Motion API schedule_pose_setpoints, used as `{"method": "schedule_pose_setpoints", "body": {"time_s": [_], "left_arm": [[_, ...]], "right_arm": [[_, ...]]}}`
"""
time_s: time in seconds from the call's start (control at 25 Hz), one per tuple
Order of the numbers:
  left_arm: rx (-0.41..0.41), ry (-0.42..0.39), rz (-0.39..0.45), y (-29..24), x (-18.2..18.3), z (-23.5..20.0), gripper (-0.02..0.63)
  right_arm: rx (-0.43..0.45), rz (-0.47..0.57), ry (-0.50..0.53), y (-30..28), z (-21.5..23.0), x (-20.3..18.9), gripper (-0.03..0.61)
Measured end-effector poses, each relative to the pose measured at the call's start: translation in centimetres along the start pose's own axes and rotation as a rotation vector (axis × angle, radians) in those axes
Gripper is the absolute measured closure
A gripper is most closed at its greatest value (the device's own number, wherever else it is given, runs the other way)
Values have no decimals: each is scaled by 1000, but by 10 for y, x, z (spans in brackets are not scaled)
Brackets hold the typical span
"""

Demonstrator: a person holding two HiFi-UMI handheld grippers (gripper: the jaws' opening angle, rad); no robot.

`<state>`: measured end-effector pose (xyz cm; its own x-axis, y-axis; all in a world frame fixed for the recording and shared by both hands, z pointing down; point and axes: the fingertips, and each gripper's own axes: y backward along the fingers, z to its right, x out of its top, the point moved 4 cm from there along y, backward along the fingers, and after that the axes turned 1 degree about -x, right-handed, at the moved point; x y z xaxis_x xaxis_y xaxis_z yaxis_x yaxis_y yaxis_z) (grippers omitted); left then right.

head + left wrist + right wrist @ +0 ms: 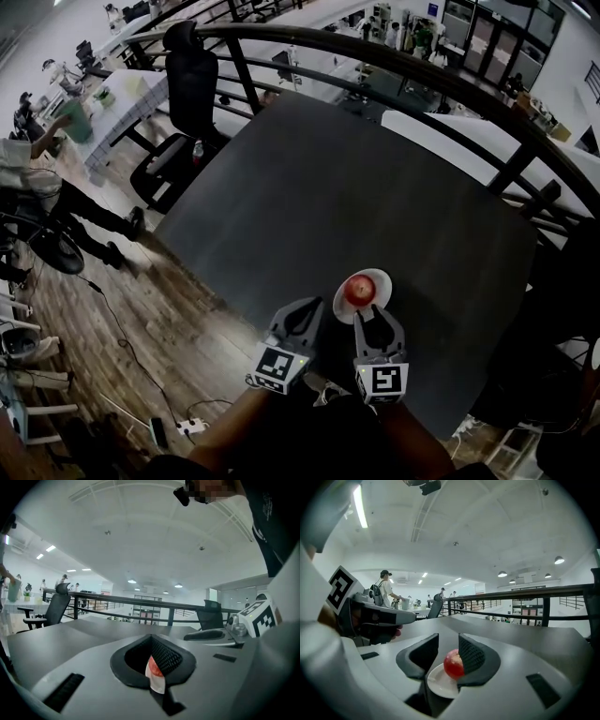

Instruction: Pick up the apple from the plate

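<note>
Dark tabletop [356, 187], near edge: apple [359, 290] sits on its white plate [382, 277] straight ahead of my right gripper [373, 317], jaws parted and gripping nothing, fruit just beyond their tips; my left gripper [307, 307], jaws closed, is nearby but aims left of the plate.

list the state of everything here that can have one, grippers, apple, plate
left gripper: shut, nothing between its jaws
right gripper: open, jaws apart and lined up on the apple, not gripping it
apple: resting on the plate, not held
plate: flat on the table, holding only the apple
</note>
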<state>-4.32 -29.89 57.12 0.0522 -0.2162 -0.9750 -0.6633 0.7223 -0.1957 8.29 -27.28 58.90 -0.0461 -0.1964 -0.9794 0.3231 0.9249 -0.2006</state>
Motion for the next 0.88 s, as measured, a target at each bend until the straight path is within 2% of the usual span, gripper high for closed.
{"method": "schedule_pose_setpoints", "body": {"time_s": [0.2, 0.36, 0.6, 0.88], "left_arm": [[-1, 14, -3, -1, -9, -7, 597], [-5, 34, -15, -1, -17, -11, 597], [2, 19, -40, -12, -27, -20, 597], [3, 6, -63, -15, -36, -34, 597]], "right_arm": [[25, -102, 26, -20, 3, -24, 314], [37, -173, 16, -40, 10, -44, 240], [39, -260, -5, -62, 21, -71, 188], [55, -328, -12, -79, 22, -95, 181]]}}
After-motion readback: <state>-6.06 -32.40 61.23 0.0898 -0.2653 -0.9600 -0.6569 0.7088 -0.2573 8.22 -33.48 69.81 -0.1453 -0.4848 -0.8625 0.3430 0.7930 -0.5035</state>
